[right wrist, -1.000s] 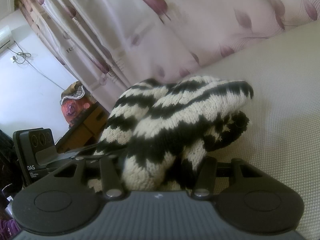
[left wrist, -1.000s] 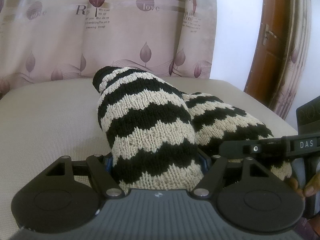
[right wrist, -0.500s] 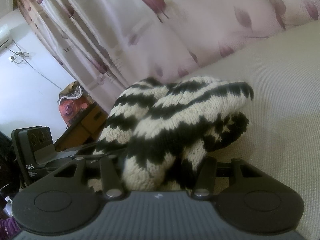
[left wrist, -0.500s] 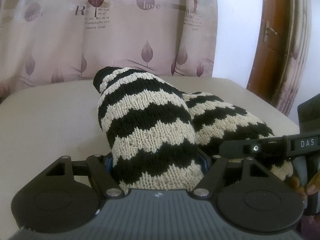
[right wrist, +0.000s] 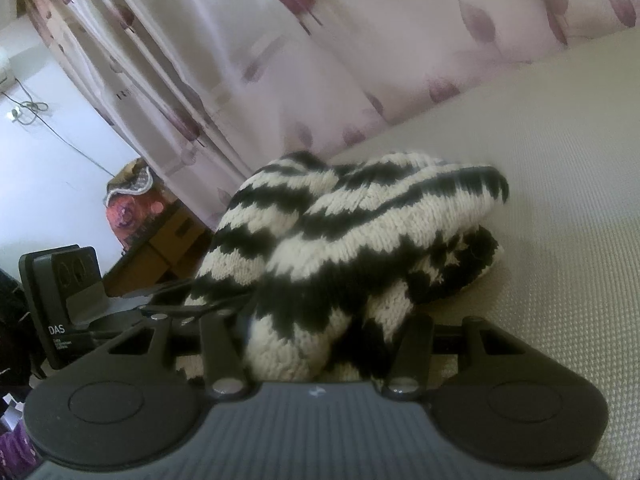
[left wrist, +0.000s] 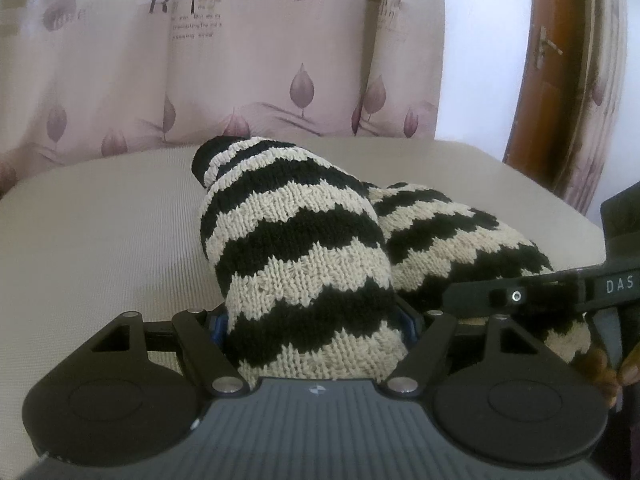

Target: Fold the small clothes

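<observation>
Bare cushion (left wrist: 100,240) left of knit (left wrist: 304,264); curtain (left wrist: 240,60) blocks far edge.

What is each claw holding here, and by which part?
Both hold the striped knit garment. The left claw pinches a bunched near edge; the right claw pinches another bunched near edge. Which part of the garment cannot be told.

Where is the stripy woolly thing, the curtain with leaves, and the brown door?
stripy knit (left wrist: 296,256), left wrist view, on its top fold.
curtain (left wrist: 256,60), left wrist view, on the middle panel.
brown door (left wrist: 548,60), left wrist view, on the wood near its handle.
</observation>
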Motion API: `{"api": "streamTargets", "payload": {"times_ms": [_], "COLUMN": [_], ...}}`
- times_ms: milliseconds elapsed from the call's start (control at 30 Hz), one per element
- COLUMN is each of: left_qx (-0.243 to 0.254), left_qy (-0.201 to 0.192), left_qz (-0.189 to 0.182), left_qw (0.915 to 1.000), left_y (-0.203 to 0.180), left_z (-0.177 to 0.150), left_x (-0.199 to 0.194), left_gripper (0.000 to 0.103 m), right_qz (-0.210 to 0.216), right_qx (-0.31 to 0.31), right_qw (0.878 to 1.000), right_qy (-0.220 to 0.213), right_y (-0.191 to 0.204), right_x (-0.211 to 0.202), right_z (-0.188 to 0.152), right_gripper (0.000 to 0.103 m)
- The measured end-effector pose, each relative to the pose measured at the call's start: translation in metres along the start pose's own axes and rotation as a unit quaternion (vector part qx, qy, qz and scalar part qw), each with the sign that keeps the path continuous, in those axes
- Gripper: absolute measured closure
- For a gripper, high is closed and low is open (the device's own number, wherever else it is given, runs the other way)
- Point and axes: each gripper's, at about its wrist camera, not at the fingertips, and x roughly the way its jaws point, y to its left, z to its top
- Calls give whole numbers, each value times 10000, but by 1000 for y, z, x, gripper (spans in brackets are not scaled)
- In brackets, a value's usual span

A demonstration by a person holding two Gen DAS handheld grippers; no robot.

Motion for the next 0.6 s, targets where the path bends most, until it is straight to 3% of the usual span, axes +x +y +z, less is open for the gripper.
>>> {"api": "streamTargets", "payload": {"times_ms": [267,600], "left_qx": [-201,-320], "left_qy": [-51,-214], "left_qz": [7,173], "left_qw": [9998,9991], "left_y": [10,13], "left_z": [-15,-26], "left_x": [7,-2], "left_gripper": [22,3], "right_qz": [-72,-479], "right_qx": [-36,-608], "right_qw": [9999,9970], "right_qy": [100,85], "right_y": [-7,8], "right_x": [2,-13], "right_z": [-3,-18], "right_gripper": [51,50]}}
